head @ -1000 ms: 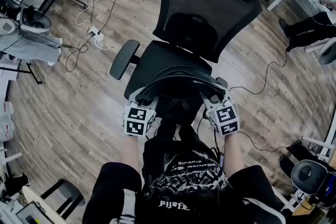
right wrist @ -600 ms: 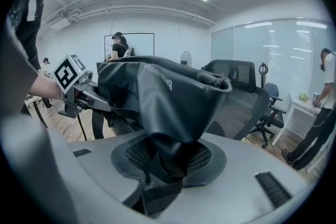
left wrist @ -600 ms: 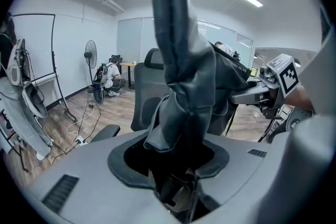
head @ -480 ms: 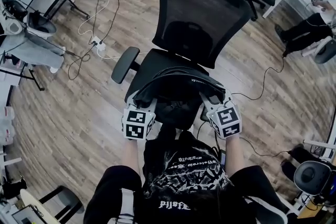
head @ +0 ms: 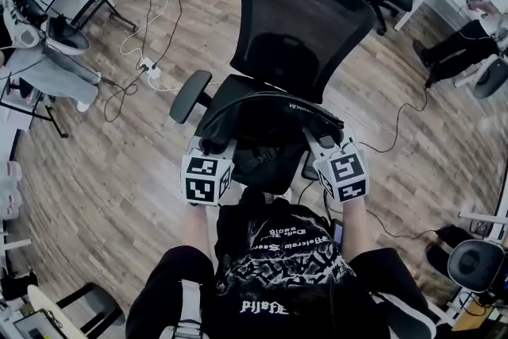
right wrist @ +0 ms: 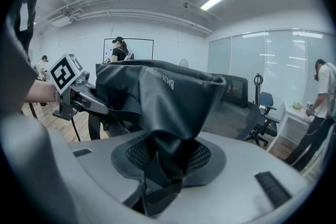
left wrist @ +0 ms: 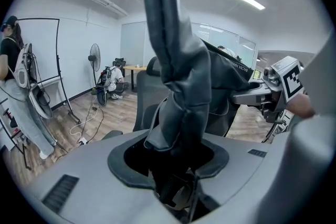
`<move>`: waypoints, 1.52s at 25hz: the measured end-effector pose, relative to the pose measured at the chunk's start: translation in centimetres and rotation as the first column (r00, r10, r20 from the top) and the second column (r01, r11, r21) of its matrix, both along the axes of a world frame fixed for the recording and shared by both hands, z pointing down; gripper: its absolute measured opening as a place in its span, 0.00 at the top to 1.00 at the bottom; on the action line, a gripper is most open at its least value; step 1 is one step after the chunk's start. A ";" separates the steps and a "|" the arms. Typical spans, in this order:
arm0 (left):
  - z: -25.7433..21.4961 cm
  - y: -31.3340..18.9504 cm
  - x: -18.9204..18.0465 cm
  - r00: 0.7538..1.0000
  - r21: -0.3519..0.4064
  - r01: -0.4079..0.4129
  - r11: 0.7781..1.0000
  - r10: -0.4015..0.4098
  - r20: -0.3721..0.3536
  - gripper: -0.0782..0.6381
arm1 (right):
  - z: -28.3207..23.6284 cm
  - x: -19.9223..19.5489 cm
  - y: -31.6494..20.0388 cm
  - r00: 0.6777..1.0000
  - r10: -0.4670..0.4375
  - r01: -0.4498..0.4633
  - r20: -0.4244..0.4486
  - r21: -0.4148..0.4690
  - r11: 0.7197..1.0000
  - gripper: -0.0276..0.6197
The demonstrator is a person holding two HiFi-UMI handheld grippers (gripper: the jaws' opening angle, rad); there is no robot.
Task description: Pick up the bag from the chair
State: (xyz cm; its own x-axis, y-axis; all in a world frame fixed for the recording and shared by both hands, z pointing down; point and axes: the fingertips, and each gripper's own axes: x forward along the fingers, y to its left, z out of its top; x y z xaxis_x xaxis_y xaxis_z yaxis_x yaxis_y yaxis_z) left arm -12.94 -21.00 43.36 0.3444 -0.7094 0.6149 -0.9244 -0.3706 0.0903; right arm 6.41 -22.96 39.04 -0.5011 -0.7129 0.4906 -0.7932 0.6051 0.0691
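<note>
On the brown wood floor (head: 103, 171) we see a big black office chair with a net back (head: 305, 20). Over its seat hangs the soft black bag with a shiny skin (head: 266, 119). It is stretched between the two tongs, and its top edge curves like a bow from one to the other. We cannot tell if its bottom touches the seat.

The left gripper (head: 213, 145) is at the bag's left end. Its jaws are partly closed and pinch a thick fold of the bag. In the left gripper view that fold stands up tall between them.

The right gripper (head: 324, 140) is at the bag's right end. Its jaws are partly closed too. They squeeze a bunched fold of the bag, and a strap hangs down from it.

Each gripper carries a white block with black square marks, the left cube (head: 206, 179) and the right cube (head: 343, 177). Far off on the floor lies a small white plug strip (head: 148, 67) with thin cables (head: 163, 12).
</note>
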 end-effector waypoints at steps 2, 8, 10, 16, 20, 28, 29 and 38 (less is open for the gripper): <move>-1.1 -0.1 -0.1 1.000 0.024 -0.002 1.000 0.002 -0.004 0.67 | -1.1 0.0 0.1 1.000 0.004 -0.005 0.012 0.020 1.000 0.74; -4.5 -0.9 0.5 1.000 0.093 -0.012 0.996 0.011 0.004 0.67 | -4.3 0.6 -0.3 0.999 0.024 -0.027 0.043 0.083 0.996 0.74; -5.5 -1.1 0.6 1.000 0.104 -0.018 0.994 0.017 0.009 0.67 | -5.3 0.7 -0.5 0.998 0.029 -0.034 0.047 0.103 0.994 0.74; -7.9 -1.6 0.8 1.000 0.132 -0.027 0.991 0.025 0.019 0.67 | -7.4 0.9 -0.9 0.996 0.052 -0.062 0.070 0.141 0.988 0.74; -9.3 -2.2 1.0 0.999 0.169 -0.032 0.985 0.030 0.018 0.67 | -8.8 1.1 -1.4 0.993 0.070 -0.084 0.090 0.163 0.983 0.74; -11.2 -3.6 1.2 0.999 0.224 -0.040 0.974 0.040 0.007 0.67 | -10.6 1.5 -2.7 0.989 0.085 -0.109 0.122 0.204 0.973 0.74; -11.4 -3.6 1.3 0.999 0.231 -0.044 0.972 0.043 0.009 0.67 | -10.7 1.5 -2.6 0.988 0.090 -0.115 0.126 0.211 0.971 0.74; -11.8 -3.9 1.7 0.998 0.257 -0.063 0.964 0.062 0.012 0.67 | -11.0 1.8 -2.8 0.987 0.109 -0.136 0.123 0.246 0.960 0.75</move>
State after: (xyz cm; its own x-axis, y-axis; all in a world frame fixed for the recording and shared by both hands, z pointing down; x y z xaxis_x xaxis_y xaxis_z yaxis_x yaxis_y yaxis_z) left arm -11.28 -24.91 31.56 0.3913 -0.8211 0.4155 -0.8988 -0.4379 -0.0189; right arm 8.23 -25.79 28.03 -0.4418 -0.8659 0.2347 -0.8712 0.4765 0.1182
